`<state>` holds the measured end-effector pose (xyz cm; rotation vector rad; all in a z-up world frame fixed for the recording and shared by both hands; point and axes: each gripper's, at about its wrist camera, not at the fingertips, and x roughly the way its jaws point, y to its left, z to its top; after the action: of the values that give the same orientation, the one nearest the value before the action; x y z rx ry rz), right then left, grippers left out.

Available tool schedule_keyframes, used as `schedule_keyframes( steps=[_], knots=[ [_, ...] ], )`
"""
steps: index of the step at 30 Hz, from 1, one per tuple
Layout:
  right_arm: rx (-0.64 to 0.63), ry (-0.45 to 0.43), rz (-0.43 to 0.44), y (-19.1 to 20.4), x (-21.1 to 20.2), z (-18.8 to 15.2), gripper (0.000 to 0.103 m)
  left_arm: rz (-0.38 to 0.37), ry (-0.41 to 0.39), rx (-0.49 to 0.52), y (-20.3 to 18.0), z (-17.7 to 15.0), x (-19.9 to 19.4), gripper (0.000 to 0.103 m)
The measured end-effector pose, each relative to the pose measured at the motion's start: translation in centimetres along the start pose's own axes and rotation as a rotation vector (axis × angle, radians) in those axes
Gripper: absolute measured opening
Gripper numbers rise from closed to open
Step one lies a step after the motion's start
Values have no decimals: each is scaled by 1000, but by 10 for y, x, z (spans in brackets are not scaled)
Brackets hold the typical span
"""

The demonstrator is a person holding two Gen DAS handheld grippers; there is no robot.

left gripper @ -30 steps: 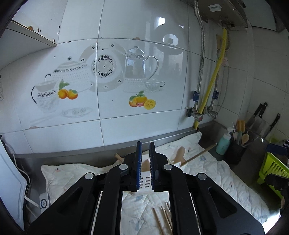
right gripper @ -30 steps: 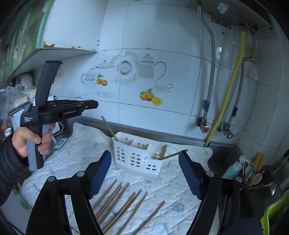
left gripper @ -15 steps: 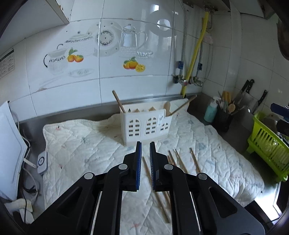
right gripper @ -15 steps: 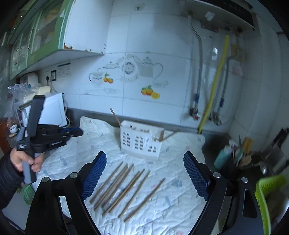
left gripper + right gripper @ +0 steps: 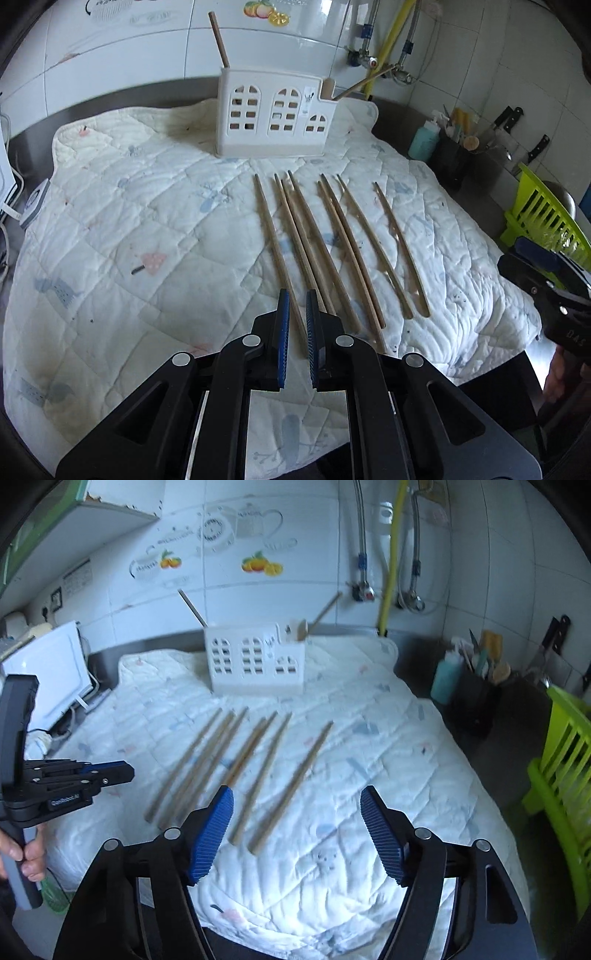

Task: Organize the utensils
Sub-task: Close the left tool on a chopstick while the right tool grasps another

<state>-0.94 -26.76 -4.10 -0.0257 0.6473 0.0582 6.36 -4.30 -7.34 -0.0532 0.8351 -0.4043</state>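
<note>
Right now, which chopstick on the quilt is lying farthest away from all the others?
The rightmost chopstick, nearest the green rack. A clear strip of quilt separates it from the rest, which lie closer together.

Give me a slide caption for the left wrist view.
Left claw, shut and empty, above loose wooden chopsticks on a quilted cloth, facing the white utensil holder.

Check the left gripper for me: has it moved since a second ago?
Yes. The left gripper has dropped from level with the white caddy to low over the quilt, beside the loose chopsticks.
</note>
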Motion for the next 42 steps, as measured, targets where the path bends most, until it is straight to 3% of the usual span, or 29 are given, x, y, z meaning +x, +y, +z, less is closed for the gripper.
schedule_keyframes(
  steps=[4, 20, 39, 42],
  knots=[
    [17, 55, 4, 4, 22, -14, 53, -20, 29, -35, 1, -8, 15, 9],
    [107, 180, 59, 11, 74, -28, 25, -57, 72, -48, -2, -9, 43, 9],
    [126, 199, 56, 15, 86, -29, 26, 15, 83, -50, -2, -5, 56, 10],
    [110, 196, 39, 17, 87, -29, 21, 18, 81, -41, -2, -4, 57, 8]
  ],
)
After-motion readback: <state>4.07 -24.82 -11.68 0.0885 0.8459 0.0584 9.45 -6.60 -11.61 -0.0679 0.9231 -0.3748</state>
